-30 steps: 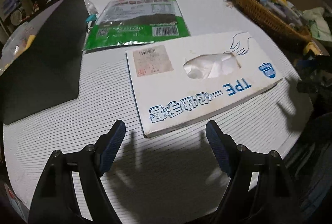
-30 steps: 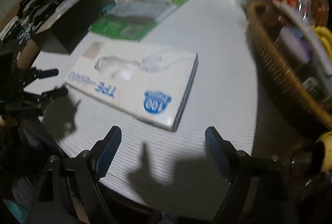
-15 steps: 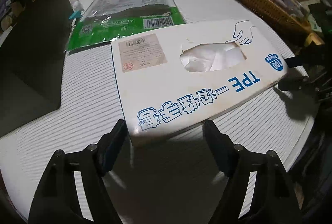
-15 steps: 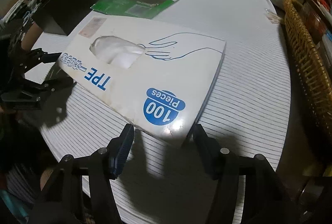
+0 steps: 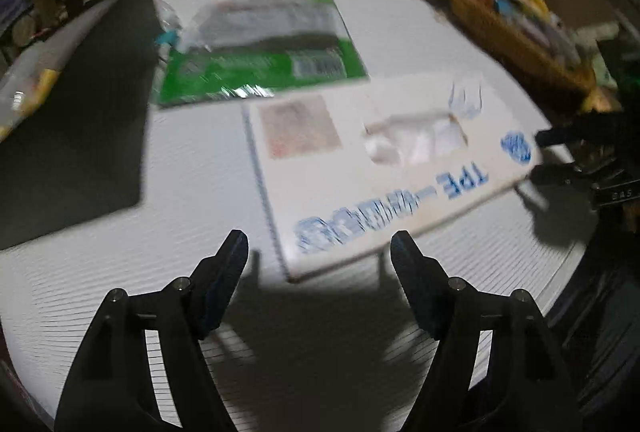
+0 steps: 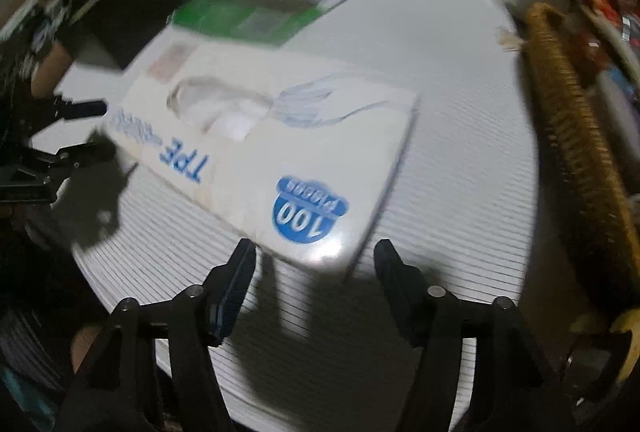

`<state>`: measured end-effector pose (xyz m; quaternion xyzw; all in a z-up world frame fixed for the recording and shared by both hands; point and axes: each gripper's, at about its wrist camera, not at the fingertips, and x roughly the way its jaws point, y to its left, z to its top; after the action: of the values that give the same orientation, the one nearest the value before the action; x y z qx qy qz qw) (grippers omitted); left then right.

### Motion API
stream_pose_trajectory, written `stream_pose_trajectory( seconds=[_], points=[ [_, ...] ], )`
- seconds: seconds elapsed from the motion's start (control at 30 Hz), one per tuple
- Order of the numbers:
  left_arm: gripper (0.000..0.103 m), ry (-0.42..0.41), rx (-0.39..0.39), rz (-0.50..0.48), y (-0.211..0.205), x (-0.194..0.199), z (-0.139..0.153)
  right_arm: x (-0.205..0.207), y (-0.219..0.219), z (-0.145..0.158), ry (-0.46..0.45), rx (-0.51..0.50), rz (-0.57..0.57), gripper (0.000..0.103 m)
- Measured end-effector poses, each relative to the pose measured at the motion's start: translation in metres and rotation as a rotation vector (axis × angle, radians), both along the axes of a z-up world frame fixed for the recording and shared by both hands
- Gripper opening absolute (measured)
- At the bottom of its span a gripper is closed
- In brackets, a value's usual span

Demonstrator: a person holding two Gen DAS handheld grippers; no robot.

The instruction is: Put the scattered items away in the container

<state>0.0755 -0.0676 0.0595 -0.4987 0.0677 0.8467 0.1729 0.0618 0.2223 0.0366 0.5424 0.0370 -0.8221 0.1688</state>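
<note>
Left gripper: jaws spread wide and holding nothing, black arms with dark blue pads, poised just off the near corner of the glove box.
Right gripper: jaws parted too, holding nothing, with the box's rounded corner lying just ahead of the gap.
Glove box: flat white cardboard rectangle, blue "TPE" lettering and a blue round "100" badge, lying flat on the tabletop near its front edge; thin white film puffs from the torn oval opening on top.
Label: a pinkish square sticker on the box top, print too blurred to read.
Green packet: shiny crinkled plastic pouch, green border with silvery middle, flat on the tabletop beyond the box, touching or just behind its far edge.
Tabletop: round, covered in white cloth with fine dark stripes.
Black container: matte black, straight-edged, at the tabletop's left edge.
Wicker basket: woven brown cane, curved rim, at the right edge, heaped with bright packets that are too blurred to name.
</note>
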Motion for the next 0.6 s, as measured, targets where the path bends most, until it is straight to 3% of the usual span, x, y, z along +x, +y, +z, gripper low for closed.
stream_pose_trajectory(
  seconds=[0.13, 0.27, 0.43, 0.6],
  points=[
    [0.073, 0.065, -0.008, 0.015, -0.007, -0.012, 0.029, -0.003, 0.021, 0.029, 0.054, -0.039, -0.032, 0.069],
    [0.075, 0.102, 0.046, 0.022, 0.0, -0.036, 0.048, -0.034, 0.038, 0.058, 0.097, -0.022, -0.04, 0.069],
    [0.076, 0.099, 0.093, 0.02, 0.023, -0.076, 0.049, -0.114, 0.038, 0.089, 0.124, 0.147, 0.043, 0.069],
    [0.076, 0.1, 0.121, -0.011, 0.044, -0.105, 0.041, -0.198, 0.024, 0.084, 0.048, 0.382, 0.199, 0.067]
  ],
)
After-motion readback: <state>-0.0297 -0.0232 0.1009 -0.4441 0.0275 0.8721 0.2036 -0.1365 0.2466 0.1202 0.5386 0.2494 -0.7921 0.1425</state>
